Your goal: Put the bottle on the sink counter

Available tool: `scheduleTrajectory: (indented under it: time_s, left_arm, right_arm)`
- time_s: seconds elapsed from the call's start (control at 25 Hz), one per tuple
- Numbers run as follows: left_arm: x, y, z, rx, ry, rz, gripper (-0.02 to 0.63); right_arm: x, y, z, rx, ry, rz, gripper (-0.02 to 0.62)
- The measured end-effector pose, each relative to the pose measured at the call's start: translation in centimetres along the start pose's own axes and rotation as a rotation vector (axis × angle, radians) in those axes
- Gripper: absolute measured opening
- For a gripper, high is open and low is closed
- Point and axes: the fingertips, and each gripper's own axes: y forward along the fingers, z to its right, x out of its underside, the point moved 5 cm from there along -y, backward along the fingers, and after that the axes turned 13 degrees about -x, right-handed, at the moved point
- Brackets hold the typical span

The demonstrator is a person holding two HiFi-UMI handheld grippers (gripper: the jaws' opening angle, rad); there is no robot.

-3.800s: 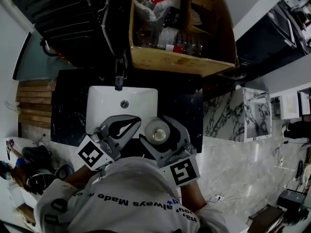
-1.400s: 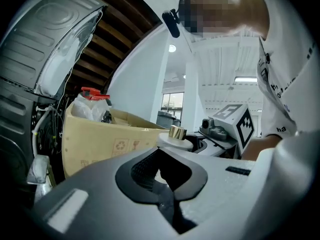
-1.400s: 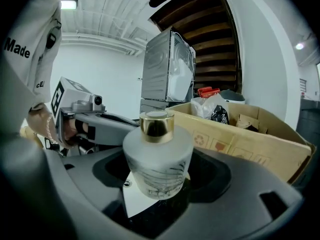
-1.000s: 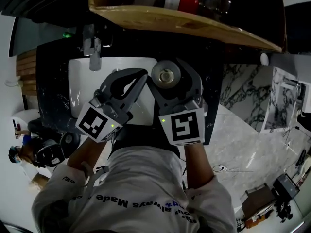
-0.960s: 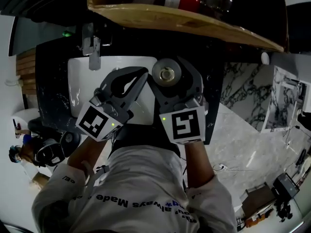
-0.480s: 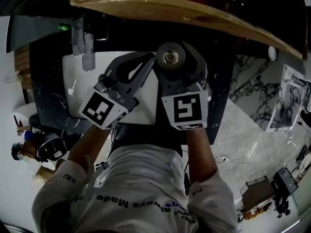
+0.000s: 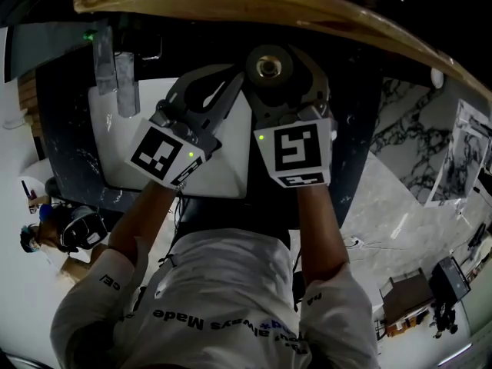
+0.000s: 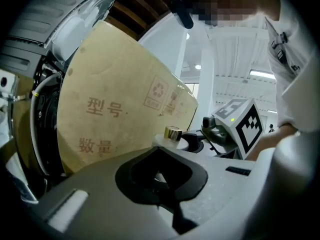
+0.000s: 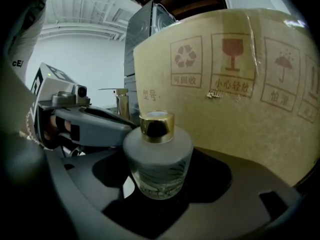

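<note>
1. The person's forearms reach forward from a white shirt point(image 7: 223, 283), a gripper in each hand, with the two marker cubes side by side and a small gap between them.
2. The left gripper point(image 7: 231, 83) has its jaws pressed together at the tips, and nothing sits in the opening behind them. It hangs over the right part of the white sink point(image 7: 115, 144).
3. The right gripper point(image 7: 269, 54) is pinching the bottle point(image 9: 157, 159), its jaws curved around the round body. The two grippers lie just beside each other, tips nearly touching.
4. The bottle is frosted glass with a gold cap point(image 9: 156, 126). It stands upright between the jaws, over the dark desk point(image 7: 354, 129) just past the sink's far right corner. Whether its base touches the desk cannot be told.
5. A metal faucet point(image 7: 115, 71) stands at the sink's far left.
6. Just beyond the bottle rises the side of a cardboard box point(image 9: 240, 84), printed with recycling, fragile and keep-dry symbols.
</note>
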Motion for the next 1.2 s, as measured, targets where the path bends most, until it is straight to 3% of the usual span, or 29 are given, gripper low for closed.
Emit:
scheduleTrajectory:
  time_s: [1.2]
  left_arm:
    - [3.3,2.8,-2.1,-0.063,-0.031,-0.066,0.003]
  right_arm:
    - [3.3,3.8,2.0,-0.025,0.060,0.004,0.333]
